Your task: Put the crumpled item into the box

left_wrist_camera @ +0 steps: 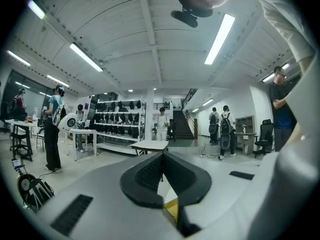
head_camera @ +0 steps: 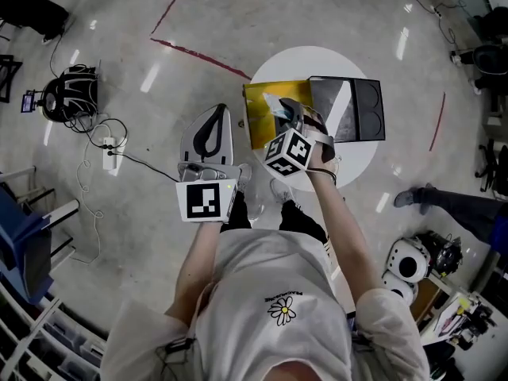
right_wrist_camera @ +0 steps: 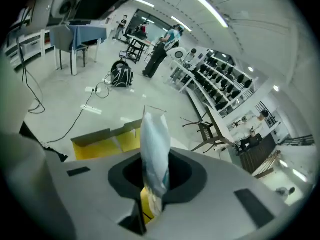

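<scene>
Right gripper view shows the right gripper (right_wrist_camera: 156,180) with jaws nearly together, pinching the crumpled pale bag (right_wrist_camera: 154,144) upright over the open yellow box (right_wrist_camera: 95,144) on the round white table (head_camera: 317,62). The left gripper (left_wrist_camera: 162,156) is closed and empty, beside the table.

Support surface: round white tabletop (head_camera: 311,59), seen from above in the head view. Rim bare at the far side and at the near right.

On tabletop – two items, side by side:
1. yellow box (head_camera: 259,122) – left half of the top, open, yellow inside, one flap standing up along its far edge (right_wrist_camera: 93,136).
2. dark tray (head_camera: 359,109) – right half, rectangular, two round recesses at its right end, glossy panel at its left.

Whether box and tray touch: cannot tell, the seam is covered.

The tabletop stands over a grey polished floor (head_camera: 238,14). On the floor, well apart from it: red tape line (head_camera: 198,55), black bag (head_camera: 71,94), power strip (head_camera: 109,152) with trailing cables.
</scene>
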Motion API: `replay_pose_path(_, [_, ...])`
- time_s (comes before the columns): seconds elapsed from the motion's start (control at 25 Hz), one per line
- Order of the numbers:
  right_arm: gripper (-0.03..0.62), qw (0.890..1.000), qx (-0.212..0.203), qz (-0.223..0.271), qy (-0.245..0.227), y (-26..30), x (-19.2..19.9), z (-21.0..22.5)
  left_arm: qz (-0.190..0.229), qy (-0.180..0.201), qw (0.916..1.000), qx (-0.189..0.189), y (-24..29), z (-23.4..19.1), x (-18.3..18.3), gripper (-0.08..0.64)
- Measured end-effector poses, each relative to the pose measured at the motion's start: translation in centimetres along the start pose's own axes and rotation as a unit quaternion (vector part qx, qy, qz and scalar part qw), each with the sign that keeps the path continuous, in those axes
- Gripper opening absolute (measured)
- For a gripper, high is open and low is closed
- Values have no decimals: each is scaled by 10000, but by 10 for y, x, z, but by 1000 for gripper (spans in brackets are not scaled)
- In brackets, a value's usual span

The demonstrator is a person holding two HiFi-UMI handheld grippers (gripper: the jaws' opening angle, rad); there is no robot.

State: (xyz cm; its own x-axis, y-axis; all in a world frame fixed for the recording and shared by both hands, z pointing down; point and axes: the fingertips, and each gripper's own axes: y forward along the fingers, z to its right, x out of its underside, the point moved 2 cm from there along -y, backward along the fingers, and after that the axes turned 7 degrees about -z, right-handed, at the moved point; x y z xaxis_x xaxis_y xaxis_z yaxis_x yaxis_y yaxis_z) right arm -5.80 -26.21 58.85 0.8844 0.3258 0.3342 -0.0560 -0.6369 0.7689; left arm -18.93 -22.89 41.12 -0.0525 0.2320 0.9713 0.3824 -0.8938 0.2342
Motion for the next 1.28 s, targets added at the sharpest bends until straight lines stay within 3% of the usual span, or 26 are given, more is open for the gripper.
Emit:
replay_pose_path(0.4, [51, 9939, -597, -760, -534, 49, 22, -24, -212, -32, 9998, -12, 6, -9, 18, 0])
replay_pose_path(0.72, [57, 9920, -921, -842, -204, 59, 26, -27, -279, -6, 9996, -16, 11, -13, 24, 0])
replay_pose_path(0.96, [158, 9851, -1445, -910, 190, 61, 30, -41, -353, -28, 9994, -28, 12, -16, 29, 0])
replay_pose_path(1.08, [272, 9809, -1694, -912, 278, 60, 31, -47, -356, -58, 9993, -20, 14, -17, 29, 0])
replay_pose_path(1.28, [334, 9758, -1960, -906, 342, 55, 32, -51, -349, -75, 9994, 9, 15, -13, 29, 0])
